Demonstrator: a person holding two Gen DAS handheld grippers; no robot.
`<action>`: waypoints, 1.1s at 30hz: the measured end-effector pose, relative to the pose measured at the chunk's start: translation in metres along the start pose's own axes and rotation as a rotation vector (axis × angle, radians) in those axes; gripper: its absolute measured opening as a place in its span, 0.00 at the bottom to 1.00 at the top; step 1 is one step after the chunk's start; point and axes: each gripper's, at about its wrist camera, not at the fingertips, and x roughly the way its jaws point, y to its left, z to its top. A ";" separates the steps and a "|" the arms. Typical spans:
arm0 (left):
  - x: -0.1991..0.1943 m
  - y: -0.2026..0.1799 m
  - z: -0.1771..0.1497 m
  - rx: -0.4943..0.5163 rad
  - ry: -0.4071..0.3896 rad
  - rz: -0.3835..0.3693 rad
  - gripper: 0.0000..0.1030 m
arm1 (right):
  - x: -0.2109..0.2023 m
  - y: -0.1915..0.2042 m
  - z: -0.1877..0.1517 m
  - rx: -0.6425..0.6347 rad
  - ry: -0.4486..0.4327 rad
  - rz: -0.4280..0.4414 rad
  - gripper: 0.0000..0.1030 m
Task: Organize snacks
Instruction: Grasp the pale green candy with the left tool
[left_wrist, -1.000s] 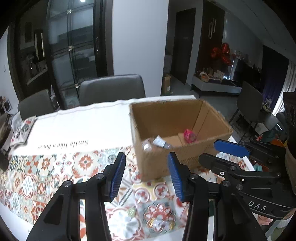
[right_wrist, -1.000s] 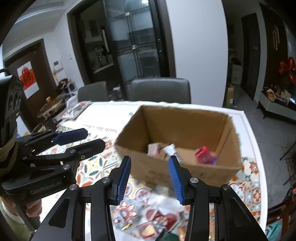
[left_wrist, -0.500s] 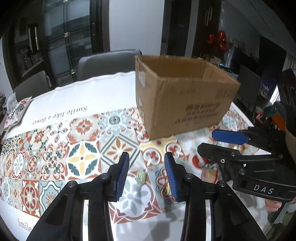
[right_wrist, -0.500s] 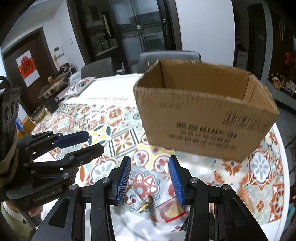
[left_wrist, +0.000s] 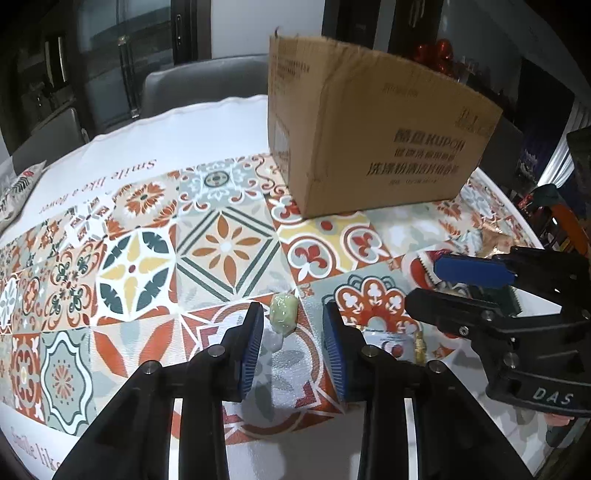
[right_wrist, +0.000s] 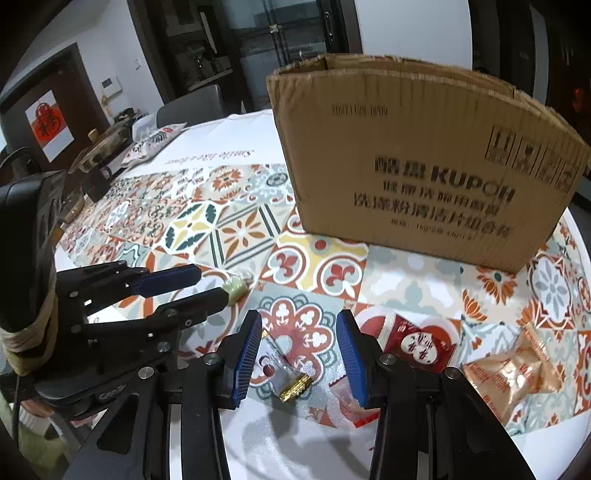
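Box (right_wrist: 424, 177) side: "KUPOH" plus Chinese print. Tablecloth (left_wrist: 110, 184): "Smile like a flower". Right gripper (left_wrist: 476, 284) body: "DAS".

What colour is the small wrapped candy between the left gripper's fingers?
Pale green candy, clearest in the left wrist view.
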 end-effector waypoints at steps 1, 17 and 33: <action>0.002 0.000 0.000 0.001 0.003 0.005 0.31 | 0.002 0.000 -0.001 0.003 0.006 0.000 0.42; 0.023 0.004 0.000 -0.031 0.031 0.012 0.18 | 0.018 -0.002 -0.005 -0.002 0.045 0.006 0.42; -0.028 -0.006 -0.042 -0.107 0.036 0.064 0.18 | 0.018 0.017 -0.021 -0.208 0.146 0.083 0.42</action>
